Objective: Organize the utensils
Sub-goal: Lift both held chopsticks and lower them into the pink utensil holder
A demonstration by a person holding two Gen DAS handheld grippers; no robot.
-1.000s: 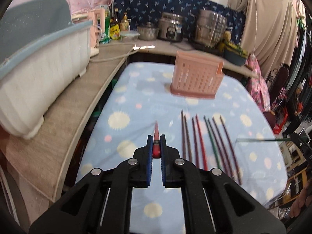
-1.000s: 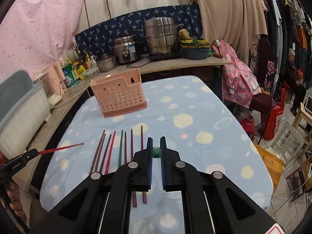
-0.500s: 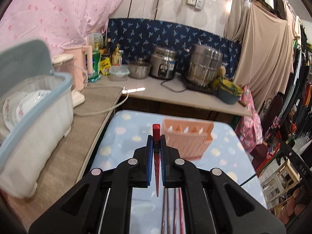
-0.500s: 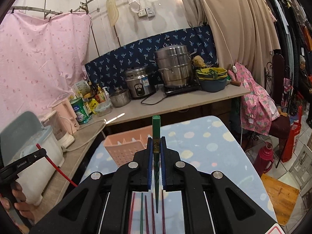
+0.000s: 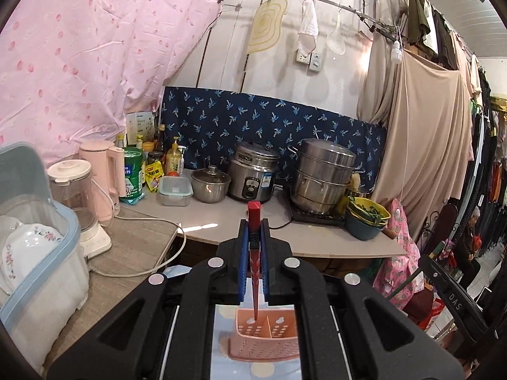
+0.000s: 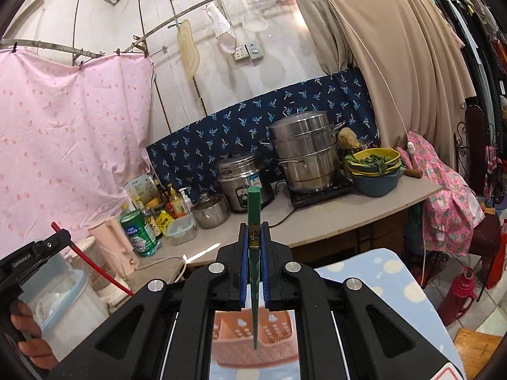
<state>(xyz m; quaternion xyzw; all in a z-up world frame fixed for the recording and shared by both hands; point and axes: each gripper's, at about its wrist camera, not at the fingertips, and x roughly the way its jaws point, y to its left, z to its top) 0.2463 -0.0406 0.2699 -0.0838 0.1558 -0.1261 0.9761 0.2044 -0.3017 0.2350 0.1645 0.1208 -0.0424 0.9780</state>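
My left gripper [image 5: 253, 240] is shut on a red chopstick [image 5: 254, 266] that hangs upright, thick end up. Its thin tip points down over the pink perforated utensil basket [image 5: 264, 340], above the left compartment beside the divider. My right gripper [image 6: 253, 243] is shut on a green chopstick [image 6: 254, 272], also upright, with its tip over the same pink basket [image 6: 253, 346]. In the right wrist view the left gripper [image 6: 50, 243] shows at the far left, carrying the red chopstick [image 6: 95, 267] at a slant. The other chopsticks on the table are hidden.
The basket stands on a table with a light blue dotted cloth [image 6: 389, 275]. A counter [image 5: 202, 221] behind carries a rice cooker [image 5: 253, 175], a steel steamer pot [image 5: 323, 177], a kettle and bottles. A dish bin [image 5: 35, 253] with plates sits at left. A person [image 5: 469, 243] sits far right.
Both grippers rose and moved forward toward the basket, each holding its chopstick. The chopsticks now hang with their tips over the basket, and the row of chopsticks on the cloth has dropped out of view.
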